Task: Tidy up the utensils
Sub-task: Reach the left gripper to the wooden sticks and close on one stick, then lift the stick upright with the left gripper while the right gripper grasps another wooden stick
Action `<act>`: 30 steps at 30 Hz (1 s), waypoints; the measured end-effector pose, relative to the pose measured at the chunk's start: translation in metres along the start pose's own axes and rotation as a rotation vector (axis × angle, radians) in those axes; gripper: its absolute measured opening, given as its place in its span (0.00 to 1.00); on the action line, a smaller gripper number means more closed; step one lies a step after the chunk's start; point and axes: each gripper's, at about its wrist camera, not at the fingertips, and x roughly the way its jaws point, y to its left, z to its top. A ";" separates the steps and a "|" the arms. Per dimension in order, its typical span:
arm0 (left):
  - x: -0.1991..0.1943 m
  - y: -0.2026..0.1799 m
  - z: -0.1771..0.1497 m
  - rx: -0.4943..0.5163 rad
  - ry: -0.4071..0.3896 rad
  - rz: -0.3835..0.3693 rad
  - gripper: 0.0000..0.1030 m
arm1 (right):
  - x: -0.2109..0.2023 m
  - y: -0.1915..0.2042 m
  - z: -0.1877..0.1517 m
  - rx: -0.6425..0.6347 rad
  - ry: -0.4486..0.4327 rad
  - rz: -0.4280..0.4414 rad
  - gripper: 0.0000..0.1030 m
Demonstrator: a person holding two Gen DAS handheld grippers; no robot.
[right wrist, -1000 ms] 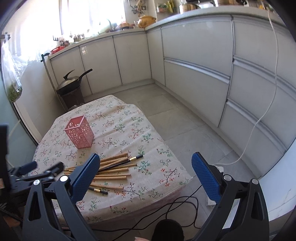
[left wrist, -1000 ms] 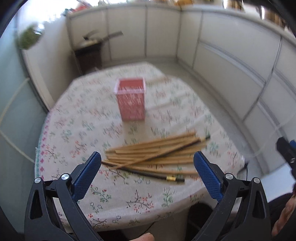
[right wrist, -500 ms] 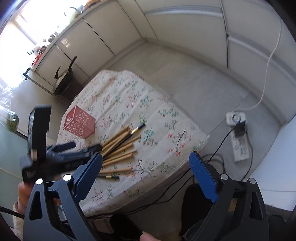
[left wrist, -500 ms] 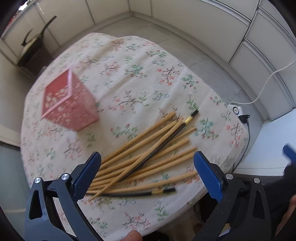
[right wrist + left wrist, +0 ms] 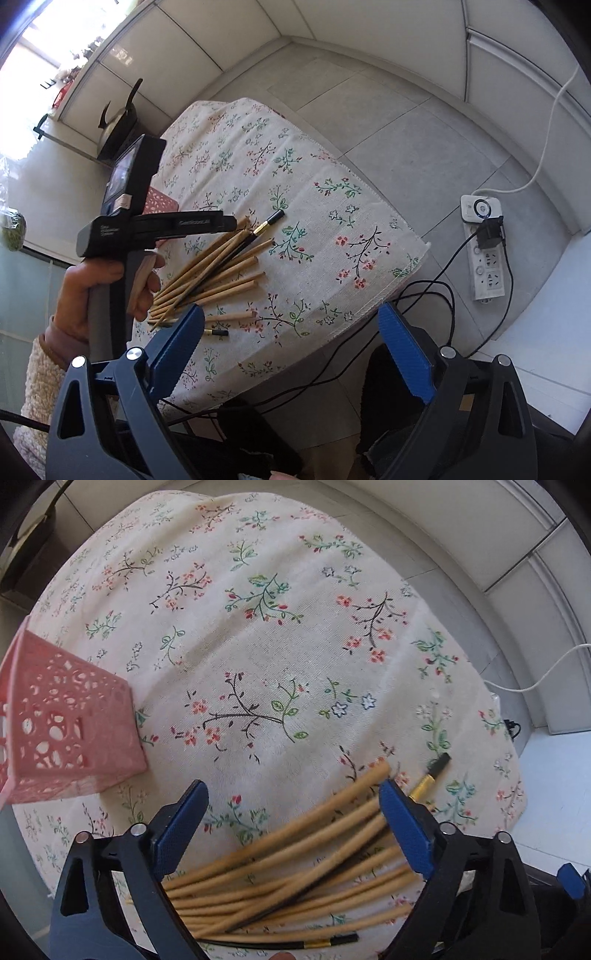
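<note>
Chopsticks (image 5: pixel 295 878): a loose fan of pale bamboo sticks, thin ends bunched together, blunt ends spread out. We count two black ones with gold bands among them, one crossing through the pile (image 5: pixel 236 251), the other lying apart along the near edge (image 5: pixel 295 941). All rest flat on the tabletop (image 5: pixel 280 657), which is covered by a cream floral cloth.

Left tool (image 5: pixel 291 801): blue pads spread wide, nothing between them, touching nothing that we can see. In the right wrist view the left hand (image 5: pixel 107 288) grips its handle above the pile.

Right tool (image 5: pixel 291 325): also spread wide and empty, off the near corner of the tabletop, over the floor (image 5: pixel 388 122).

Position: the pile lies directly under and between the left tool's fingers; its blunt ends reach just past the right-hand pad (image 5: pixel 402 830). From the right tool, the pile sits ahead and to the left, its thin ends just beside the left pad (image 5: pixel 177 343).

Pink perforated holder (image 5: pixel 62 731) stands on the tabletop, left of the left tool, apart from the sticks.
</note>
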 end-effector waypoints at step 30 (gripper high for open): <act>-0.004 0.003 -0.011 0.215 -0.208 0.057 0.08 | 0.039 0.008 -0.012 0.080 0.124 -0.019 0.89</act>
